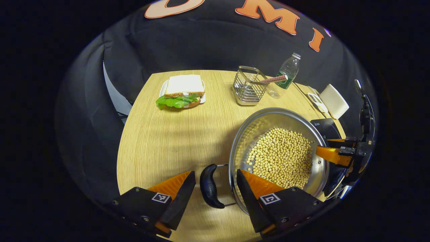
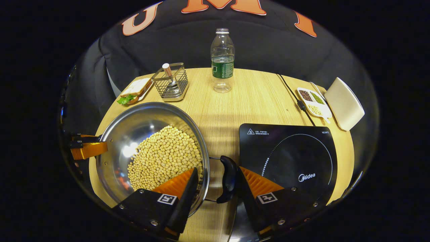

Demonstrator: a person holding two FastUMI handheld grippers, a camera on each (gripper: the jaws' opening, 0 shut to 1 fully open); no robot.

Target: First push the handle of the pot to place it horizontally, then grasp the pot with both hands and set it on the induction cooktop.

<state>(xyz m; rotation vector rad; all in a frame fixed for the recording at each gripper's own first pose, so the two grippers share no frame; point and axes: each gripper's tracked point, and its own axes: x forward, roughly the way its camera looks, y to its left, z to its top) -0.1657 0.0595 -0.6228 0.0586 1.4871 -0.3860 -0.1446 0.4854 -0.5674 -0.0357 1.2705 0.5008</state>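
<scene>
I have the round steel pot (image 1: 278, 151) of pale yellow beans sitting on the light wooden table (image 1: 174, 141), near its front edge and just left of the black glass induction cooktop (image 2: 289, 158), which lies toward the front right corner. My left gripper (image 1: 215, 188) stands wide open, its fingers on either side of the pot's black curved left handle (image 1: 209, 186), neither pressing it. My right gripper (image 2: 216, 186) is equally spread around the pot's right handle (image 2: 228, 178), with the outer finger right against it. A wire basket (image 2: 171, 82), a clear plastic bottle (image 2: 222, 60) and a sandwich on a white plate (image 1: 183, 90) stand along the back edge.
</scene>
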